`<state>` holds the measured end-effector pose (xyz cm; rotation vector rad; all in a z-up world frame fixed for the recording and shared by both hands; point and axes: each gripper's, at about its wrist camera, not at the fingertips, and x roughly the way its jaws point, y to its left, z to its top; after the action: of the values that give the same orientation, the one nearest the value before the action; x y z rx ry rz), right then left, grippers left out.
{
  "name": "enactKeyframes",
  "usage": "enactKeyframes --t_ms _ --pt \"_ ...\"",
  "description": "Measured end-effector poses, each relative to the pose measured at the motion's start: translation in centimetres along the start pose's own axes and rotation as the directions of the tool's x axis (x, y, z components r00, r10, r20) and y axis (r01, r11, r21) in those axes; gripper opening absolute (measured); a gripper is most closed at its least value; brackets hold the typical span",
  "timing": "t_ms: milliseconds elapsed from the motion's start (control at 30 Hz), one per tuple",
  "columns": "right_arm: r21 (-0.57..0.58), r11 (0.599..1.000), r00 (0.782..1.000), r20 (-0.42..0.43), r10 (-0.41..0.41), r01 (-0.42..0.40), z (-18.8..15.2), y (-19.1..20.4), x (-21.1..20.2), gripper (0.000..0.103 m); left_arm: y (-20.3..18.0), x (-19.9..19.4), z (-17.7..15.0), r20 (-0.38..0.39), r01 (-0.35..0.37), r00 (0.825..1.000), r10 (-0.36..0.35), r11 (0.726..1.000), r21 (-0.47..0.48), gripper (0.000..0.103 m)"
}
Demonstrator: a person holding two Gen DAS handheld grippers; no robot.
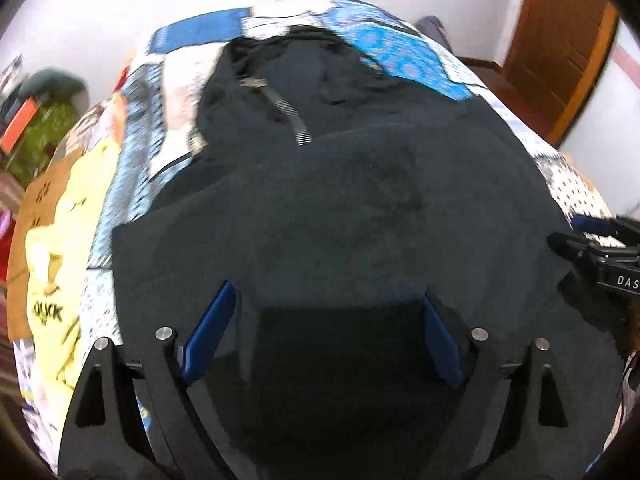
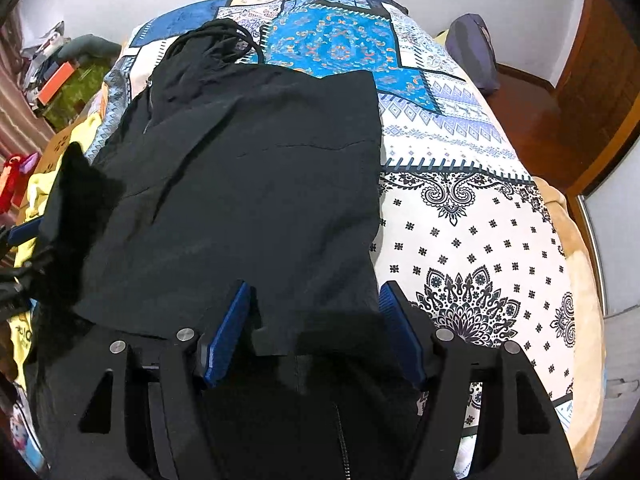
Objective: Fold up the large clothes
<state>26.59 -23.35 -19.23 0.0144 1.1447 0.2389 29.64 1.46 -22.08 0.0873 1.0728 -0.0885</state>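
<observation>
One black jacket [image 2: 248, 184], one yellow garment [image 1: 60, 280] (both tools [image 1: 326, 336] visible)

Your black garment [image 2: 256, 184]: matt, soft cloth. Beneath it, printed cotton-like bedspread [image 2: 480, 216], smooth. Beyond the bedspread, glossy varnished wooden door [image 1: 560, 40].

A large black jacket [image 2: 248, 184] lies partly folded on the patterned bedspread [image 2: 480, 216], its hood toward the far end. A silver zipper [image 1: 286, 110] shows near the collar.
</observation>
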Motion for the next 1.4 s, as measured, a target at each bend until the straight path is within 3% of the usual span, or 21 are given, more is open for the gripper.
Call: enactKeyframes --t_ms 100,267,400,533,667,800,933,967,1000,1100,1200,1267,1400 --pt "0.000 1.000 1.000 -0.001 0.000 0.000 0.0 0.0 0.0 0.064 3.4 -0.7 -0.6 0.000 -0.020 1.000 0.020 0.997 -0.072 0.089" --pt "-0.004 1.000 1.000 -0.002 -0.011 0.011 0.1 0.1 0.1 0.064 9.7 -2.1 -2.4 0.013 0.033 0.999 -0.031 0.966 -0.256 0.089" --pt "-0.004 1.000 1.000 -0.004 -0.029 0.029 0.2 0.3 0.0 0.064 13.9 -1.9 -4.4 -0.027 -0.051 0.999 0.045 0.936 -0.349 0.089" --pt "-0.007 0.999 0.999 -0.006 -0.049 0.049 0.2 0.5 -0.3 0.064 16.6 -0.8 -7.0 -0.092 -0.083 0.995 0.049 0.908 -0.410 0.089" --pt "-0.010 0.998 0.998 -0.010 -0.068 0.068 0.1 0.6 -0.7 0.064 17.9 -1.1 -9.3 -0.081 -0.005 0.996 -0.040 0.874 -0.485 0.089" --pt "-0.022 0.996 0.996 -0.011 -0.085 0.085 0.2 1.0 -1.1 0.064 17.6 -2.6 -9.5 -0.015 0.072 0.996 -0.092 0.858 -0.509 0.089" --pt "-0.037 0.995 0.996 -0.003 -0.094 0.094 0.2 1.5 -1.6 0.064 16.2 -2.8 -9.1 0.055 0.237 0.968 -0.246 0.819 -0.523 0.089" --pt "-0.039 0.995 0.996 -0.001 -0.094 0.094 0.2 1.6 -1.6 0.064 15.9 -2.4 -9.1 0.054 0.254 0.962 -0.266 0.812 -0.525 0.087" --pt "-0.041 0.995 0.996 0.002 -0.093 0.093 0.2 1.8 -1.8 0.064 15.4 -1.8 -9.0 0.044 0.262 0.959 -0.281 0.811 -0.522 0.078" --pt "-0.055 0.994 0.996 0.007 -0.093 0.093 0.1 2.2 -2.0 0.064 14.2 -0.1 -8.7 -0.007 0.252 0.954 -0.298 0.817 -0.519 0.039" --pt "-0.080 0.991 0.994 0.023 -0.103 0.105 0.3 2.7 -2.4 0.064 13.5 -0.7 -8.3 0.028 0.222 0.971 -0.238 0.846 -0.485 0.026" --pt "-0.095 0.989 0.993 0.032 -0.114 0.116 0.5 2.8 -2.5 0.064 13.4 -1.9 -7.9 0.066 0.210 0.977 -0.202 0.860 -0.466 0.024" --pt "-0.095 0.988 0.993 0.018 -0.121 0.122 0.8 2.7 -2.0 0.064 14.4 -4.1 -7.4 0.137 0.242 0.970 -0.201 0.851 -0.466 0.023"
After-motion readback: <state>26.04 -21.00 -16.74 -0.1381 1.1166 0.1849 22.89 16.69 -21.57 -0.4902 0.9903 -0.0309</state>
